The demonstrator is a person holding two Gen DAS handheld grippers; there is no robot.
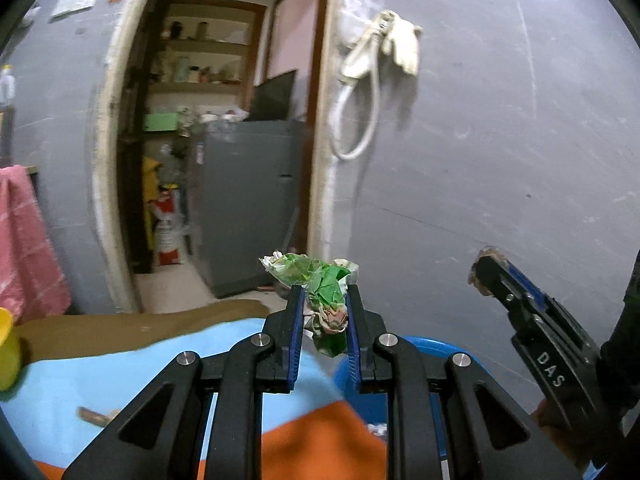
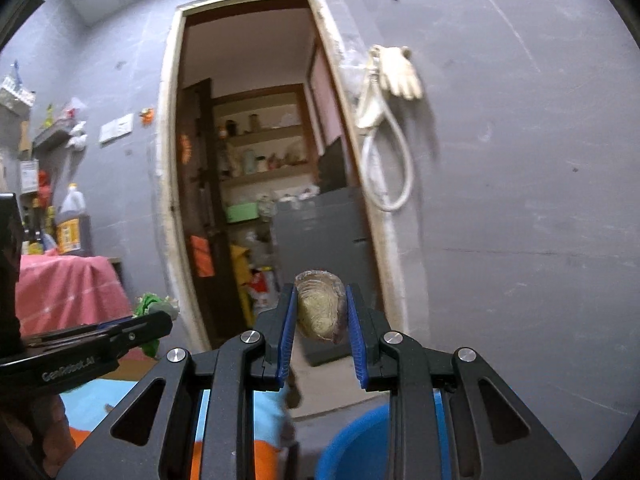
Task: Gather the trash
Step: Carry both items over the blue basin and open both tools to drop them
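Two hand-held grippers are raised side by side in front of a grey wall (image 1: 500,152) with an open doorway (image 2: 256,152). At the far left, a pink cloth (image 2: 68,292) drapes over a piece of furniture, with a large plastic jug (image 2: 71,220) behind it. Next, the left gripper (image 1: 322,304) has its blue-padded jaws drawn narrow and pinched on a crumpled green wrapper (image 1: 320,280), which sticks up out of the fingertips, held in the air above a light blue and orange cloth (image 1: 120,380). Behind it, through the doorway, a grey refrigerator (image 1: 248,200) and wooden shelves (image 2: 260,148) of jars stand in a back room. Low and just right of the left gripper, the rim of a blue bucket (image 2: 352,440) shows, with some small white scraps visible inside it from the left wrist view. Further right, the right gripper (image 2: 322,312) is likewise narrowed and clamped on a rounded, brownish-yellow piece of trash (image 2: 320,308), also lifted clear of any surface. On the wall right of the doorway, a pale glove (image 2: 400,72) and a looped white cord (image 2: 384,160) hang together.
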